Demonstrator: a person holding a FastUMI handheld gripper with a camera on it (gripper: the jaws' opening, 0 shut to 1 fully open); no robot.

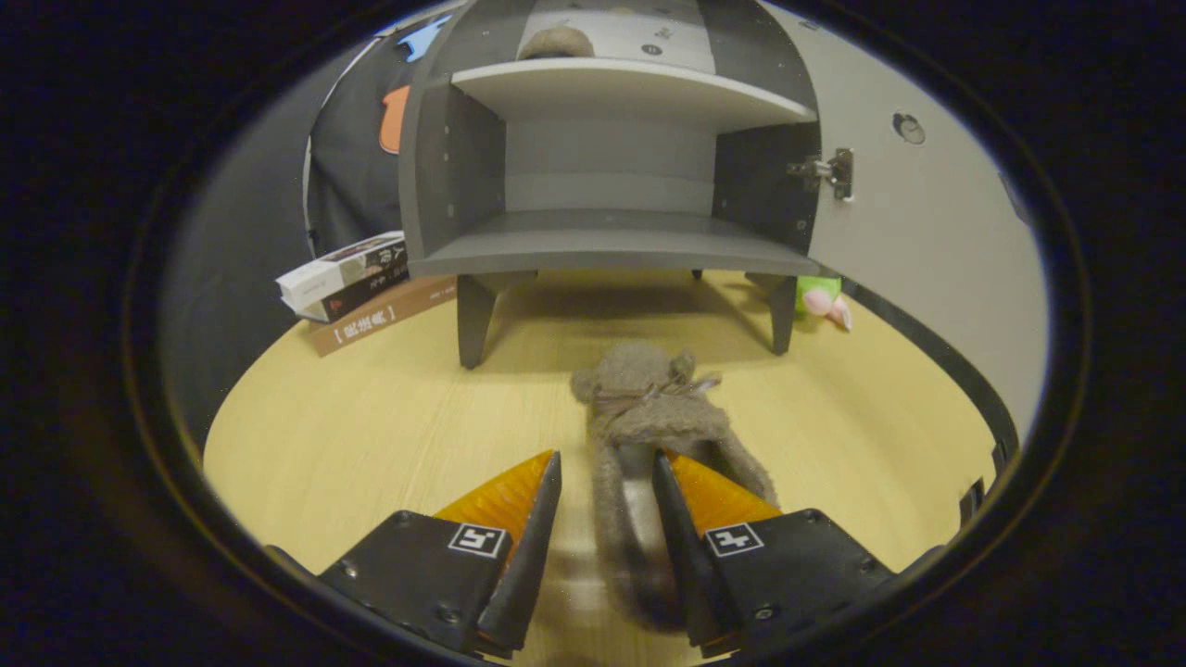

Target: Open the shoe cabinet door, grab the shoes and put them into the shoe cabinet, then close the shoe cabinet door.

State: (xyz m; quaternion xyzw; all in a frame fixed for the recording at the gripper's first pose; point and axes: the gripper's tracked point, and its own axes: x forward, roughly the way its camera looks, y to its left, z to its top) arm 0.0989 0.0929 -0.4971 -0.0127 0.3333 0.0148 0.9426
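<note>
The gripper [607, 463] is holding its fingers apart around the left wall of a fuzzy brown slipper [649, 408] that is lying on the wooden table [371, 435]; whether either finger is touching the fabric is hard to tell. Beyond it the shoe cabinet [611, 185] is standing with its door [927, 232] swung open to the right, and what may be a second slipper [556, 42] is sitting on the upper shelf.

Your one camera rides on the gripper [607, 463] and looks forward along its two fingers [533, 519], low and close over the wooden table [371, 435]. It faces the open shoe cabinet [611, 167] straight ahead, beyond the fingers. The furry slipper [649, 398] lies very near, between the parted fingers and just ahead of them.
</note>
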